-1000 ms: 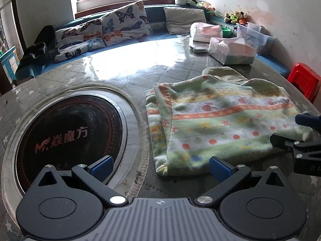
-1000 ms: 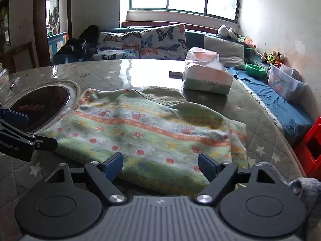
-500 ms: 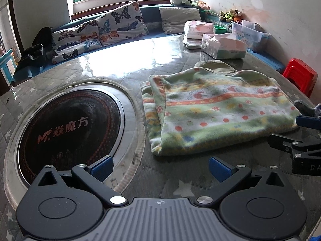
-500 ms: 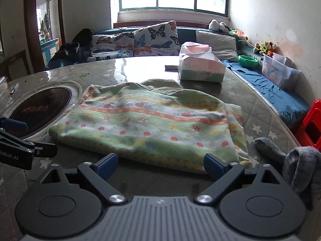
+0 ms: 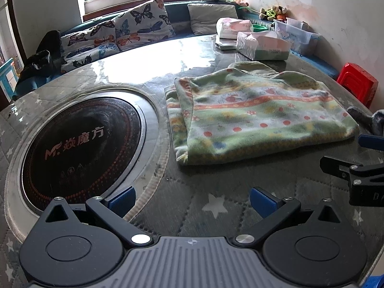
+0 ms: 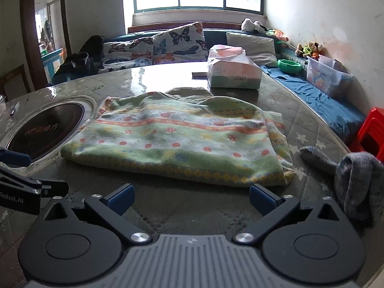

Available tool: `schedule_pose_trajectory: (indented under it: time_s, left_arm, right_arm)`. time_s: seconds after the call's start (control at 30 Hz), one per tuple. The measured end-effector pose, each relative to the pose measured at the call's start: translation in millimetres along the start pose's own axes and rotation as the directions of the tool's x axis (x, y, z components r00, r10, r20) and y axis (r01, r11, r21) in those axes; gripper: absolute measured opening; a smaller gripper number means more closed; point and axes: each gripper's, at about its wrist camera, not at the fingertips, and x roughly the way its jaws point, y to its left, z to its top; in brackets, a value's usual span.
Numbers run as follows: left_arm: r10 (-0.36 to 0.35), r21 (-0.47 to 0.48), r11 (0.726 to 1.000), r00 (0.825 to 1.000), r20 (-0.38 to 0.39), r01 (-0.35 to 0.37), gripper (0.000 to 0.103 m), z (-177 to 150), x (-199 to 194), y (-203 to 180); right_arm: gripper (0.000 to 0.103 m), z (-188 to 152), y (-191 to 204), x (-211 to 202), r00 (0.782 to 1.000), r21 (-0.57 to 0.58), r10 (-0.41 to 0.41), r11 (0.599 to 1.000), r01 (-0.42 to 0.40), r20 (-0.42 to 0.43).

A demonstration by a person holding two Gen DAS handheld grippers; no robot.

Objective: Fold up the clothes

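Note:
A green fleece garment (image 5: 259,117) with orange stripes and red dots lies folded flat on the quilted round table; it also shows in the right wrist view (image 6: 182,141). My left gripper (image 5: 192,199) is open and empty, short of the garment's near left corner. My right gripper (image 6: 190,195) is open and empty, just short of the garment's near edge. Each gripper shows at the edge of the other's view: the right one (image 5: 360,163) and the left one (image 6: 21,177).
A round black hotplate (image 5: 79,144) is set into the table left of the garment. Tissue boxes (image 6: 232,72) stand behind it. A grey knitted cloth (image 6: 355,180) lies at the right. A cushioned bench (image 5: 115,36) and a red stool (image 5: 357,81) ring the table.
Both grippers have pulled back from the garment toward the near table edge and stay open. The garment lies still.

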Motion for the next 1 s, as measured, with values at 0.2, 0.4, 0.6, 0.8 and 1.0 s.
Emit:
schedule_pose_trajectory:
  time_s: [0.2,0.4,0.6,0.8,1.0]
  left_arm:
    - [0.008,0.006,1.0,1.0,0.0,-0.008,0.103,-4.4,-2.9,-2.3]
    - [0.011,0.006,1.0,1.0,-0.001,-0.011,0.103,-8.6,-4.6,-2.7]
    - [0.009,0.004,1.0,1.0,0.003,-0.009,0.103,-10.4,-6.7,-3.1]
    - [0.005,0.01,1.0,1.0,0.009,-0.005,0.103,-13.8,-9.8,-4.5]
    - [0.006,0.009,1.0,1.0,0.014,-0.006,0.103,-16.5,-13.0,-4.5]
  right_arm:
    - [0.103,-3.9,0.8,-1.6,1.0,0.016,-0.005,1.0,0.005,-0.001]
    - [0.103,-7.0,1.3,-3.4,1.0,0.027,-0.009,1.0,0.009,-0.002]
    - [0.103,-8.4,2.4,-4.3,1.0,0.03,-0.014,0.999,0.014,-0.003]
    - [0.103,-9.3,4.8,-5.6,1.0,0.031,-0.014,0.999,0.014,-0.001]
    - [0.103,-9.6,8.6,-9.6,1.0,0.028,-0.012,1.0,0.012,0.004]
